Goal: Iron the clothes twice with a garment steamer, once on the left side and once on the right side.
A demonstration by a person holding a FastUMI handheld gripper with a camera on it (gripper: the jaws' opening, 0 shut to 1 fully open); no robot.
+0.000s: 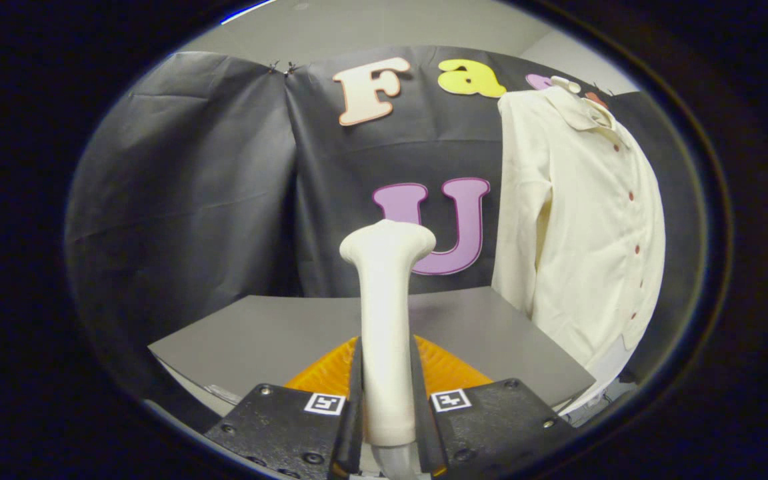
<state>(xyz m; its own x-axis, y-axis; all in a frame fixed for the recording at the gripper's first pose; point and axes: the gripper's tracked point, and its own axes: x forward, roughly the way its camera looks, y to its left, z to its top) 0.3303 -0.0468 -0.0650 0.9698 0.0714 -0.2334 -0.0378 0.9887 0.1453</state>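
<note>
**Steamer held upright, shirt waiting to its right**

Landmark taken: the garment steamer (387,313), standing tall in the middle, just ahead of the camera.

To the left of the steamer: only the grey worktop (257,340), bare on this side, so nothing to hinder a swing of the tool.

At the steamer itself: gripper (387,400) with jaws pressed together on the lower part of the handle, one finger on each side, both touching. Held low on the handle probably to keep the wide head free and pointing forward, away from the hand. Handle upright, head at the top, somewhat broader than the stem. Under the handle, an orange ribbed part (451,367), seen on both sides of the stem, seemingly part of the gripper; not possible to tell more.

To the right of the steamer, and beyond it: the cream shirt (584,227), hanging with the buttoned front open to view, the hem reaching down near the right edge of the worktop. Hung, not laid flat, most likely so that the steam head can travel along the cloth. Steamer head well apart from the shirt, no contact.

Judgement: neither pass begun; approach to the shirt needed first.
</note>
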